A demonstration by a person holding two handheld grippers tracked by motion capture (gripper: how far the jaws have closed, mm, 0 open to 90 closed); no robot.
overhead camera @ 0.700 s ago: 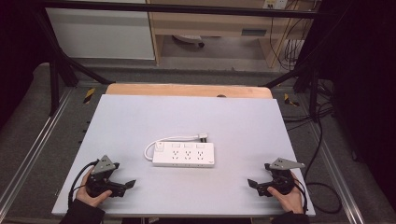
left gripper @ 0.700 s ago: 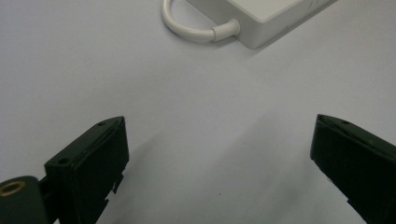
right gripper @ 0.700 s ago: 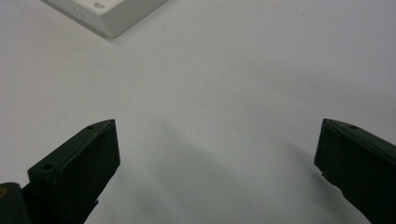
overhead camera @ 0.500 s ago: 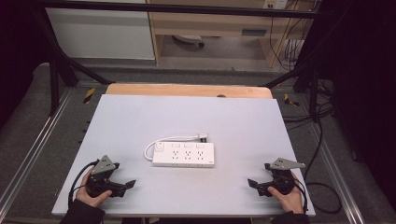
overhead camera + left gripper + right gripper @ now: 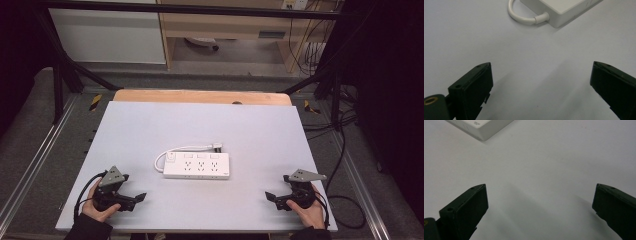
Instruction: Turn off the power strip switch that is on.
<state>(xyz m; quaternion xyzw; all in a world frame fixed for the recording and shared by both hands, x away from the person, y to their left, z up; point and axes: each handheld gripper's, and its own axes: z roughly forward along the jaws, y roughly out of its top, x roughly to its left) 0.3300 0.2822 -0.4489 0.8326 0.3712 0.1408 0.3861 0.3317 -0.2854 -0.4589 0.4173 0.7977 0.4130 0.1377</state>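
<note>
1. White power strip [image 5: 197, 165] lies mid-table [image 5: 260, 130], its cord [image 5: 187, 149] looped behind.
2. Left gripper [image 5: 135, 198] – jaws spread wide, empty, near the front-left corner.
3. Right gripper [image 5: 272, 197] – likewise agape, front-right.

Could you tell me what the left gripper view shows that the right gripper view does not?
The left gripper view has the strip's white cord, looping out of its end, between the open left tool's jaws. The right gripper view has a corner of the strip bearing a small printed mark, beyond the open right tool. Both share the strip, the bare table and wide-apart black jaws holding nothing.
</note>
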